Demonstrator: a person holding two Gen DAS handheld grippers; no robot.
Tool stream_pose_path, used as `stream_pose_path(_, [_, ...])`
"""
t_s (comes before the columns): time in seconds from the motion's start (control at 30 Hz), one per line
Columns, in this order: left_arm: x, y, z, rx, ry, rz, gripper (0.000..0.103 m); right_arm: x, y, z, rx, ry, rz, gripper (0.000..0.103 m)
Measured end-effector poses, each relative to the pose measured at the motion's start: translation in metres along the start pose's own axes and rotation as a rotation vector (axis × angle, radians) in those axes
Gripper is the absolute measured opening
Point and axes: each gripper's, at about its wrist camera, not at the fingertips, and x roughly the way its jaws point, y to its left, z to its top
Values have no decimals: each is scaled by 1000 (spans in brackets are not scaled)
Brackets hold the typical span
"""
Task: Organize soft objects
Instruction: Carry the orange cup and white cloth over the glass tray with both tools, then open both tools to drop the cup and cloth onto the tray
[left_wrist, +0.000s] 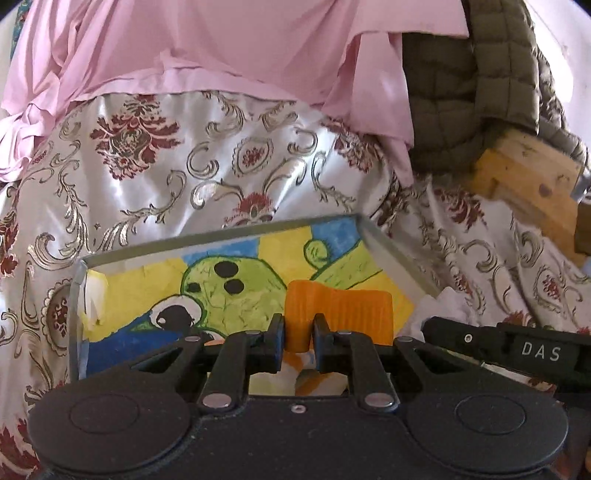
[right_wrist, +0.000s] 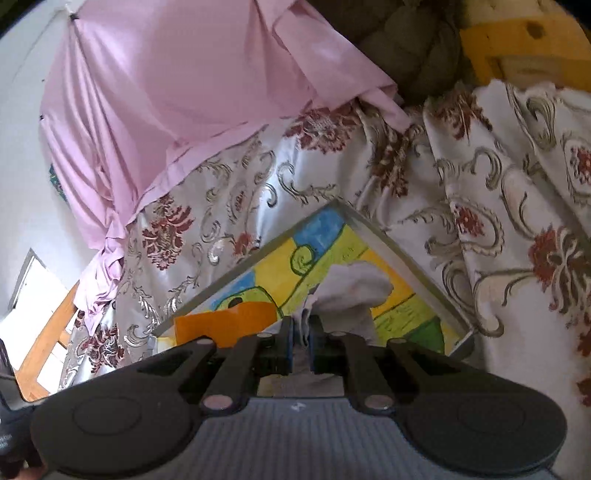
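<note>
**Both grippers pinching soft items over the painted tray**

Left wrist view, lower centre: the left gripper (left_wrist: 299, 332) has its fingers drawn in tight on a fold of the orange cloth (left_wrist: 340, 314), which bunches up just beyond the pads. At the right edge of the same frame the right gripper's black body shows side-on, with a scrap of white fabric beside it.

Right wrist view, lower centre: the right gripper (right_wrist: 301, 332) has its fingers pinched on the neck of the white cloth (right_wrist: 354, 288); the cloth balloons out above the fingertips. The orange cloth lies to its left in this frame.

Both cloths sit over the tray (left_wrist: 229, 236), a shallow grey-rimmed tray whose floor carries a painting in yellow, blue and green. Whether either cloth touches the tray floor cannot be told.

Behind the tray, across mid-frame, lies a shiny white bedspread (left_wrist: 207, 158) with a dark red and gold pattern, creased. Above it, filling the upper frame, a pink sheet (left_wrist: 207, 48) overlaps the bedspread. Upper right: an olive quilted jacket (left_wrist: 480, 85) resting against pale wooden boards (left_wrist: 532, 184).
</note>
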Motion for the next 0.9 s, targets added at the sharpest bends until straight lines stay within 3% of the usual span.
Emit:
stream_pose_path(0.17, [5,4,1,-63,42,-1,23,2,-5,4,24,14,-15,25])
stream_pose_path(0.27, [4,5,1,-98,62,-2,26,1,-9,7,41,14,-24,47])
stream_pose_path(0.43, [-5,0,3,-92,69,12,33,-8,-13,13,81,4,3,62])
stream_pose_path(0.5, [-13,-2,3,-86,57,17,40,-15,-12,16,84,-5,15,70])
stream_pose_path(0.6, [-27,-1,2,-104,29,31,59,-28,-11,20,92,-28,24,77])
stream_pose_path(0.9, [-80,-9,-4,-144,-47,32,78,-75,-2,28,81,-76,44,90])
